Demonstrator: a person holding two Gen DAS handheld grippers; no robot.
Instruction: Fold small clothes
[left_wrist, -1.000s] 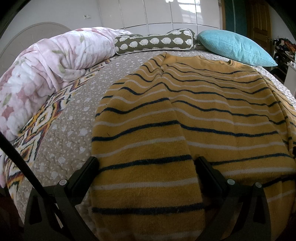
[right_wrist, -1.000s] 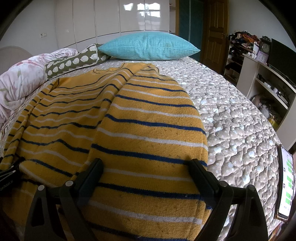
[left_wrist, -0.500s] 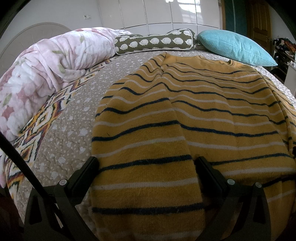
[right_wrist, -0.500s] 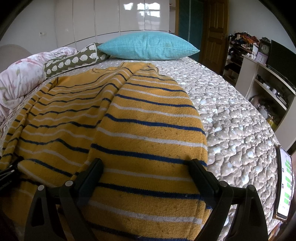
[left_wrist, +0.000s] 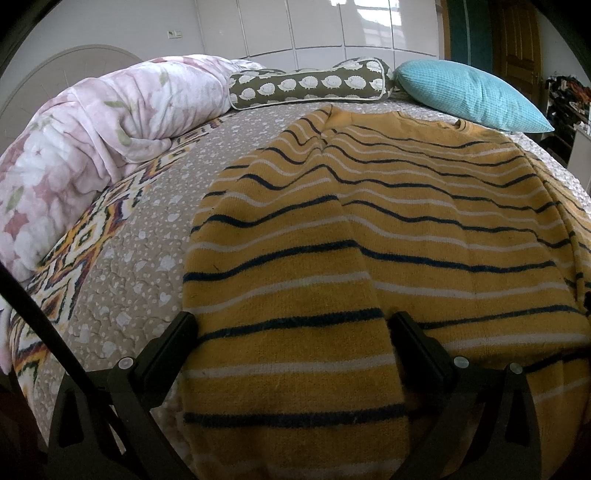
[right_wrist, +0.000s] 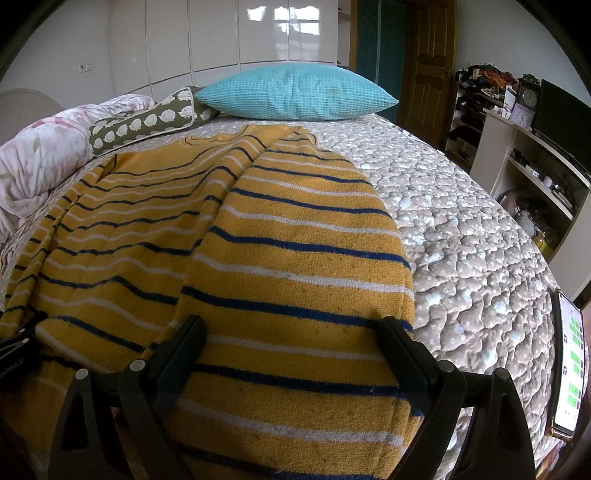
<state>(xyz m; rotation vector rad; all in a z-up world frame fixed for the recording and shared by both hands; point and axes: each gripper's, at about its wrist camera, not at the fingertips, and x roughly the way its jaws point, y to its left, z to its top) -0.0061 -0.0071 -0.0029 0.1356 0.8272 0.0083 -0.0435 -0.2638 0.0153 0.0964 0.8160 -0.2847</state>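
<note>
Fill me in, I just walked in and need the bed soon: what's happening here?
A person is folding a striped sweater laid flat on the bed, holding a tool in each hand. The left tool and right tool are both open, each straddling a sleeve lying along the sweater's side near its bottom end. Nothing is gripped yet.

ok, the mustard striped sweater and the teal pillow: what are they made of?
Mustard striped sweater: looks like thick knit, wool or acrylic; visible stitch rows, fuzzy matte surface. Teal pillow: seemingly soft waffle-textured fabric; a grid of small raised squares, matte.
</note>
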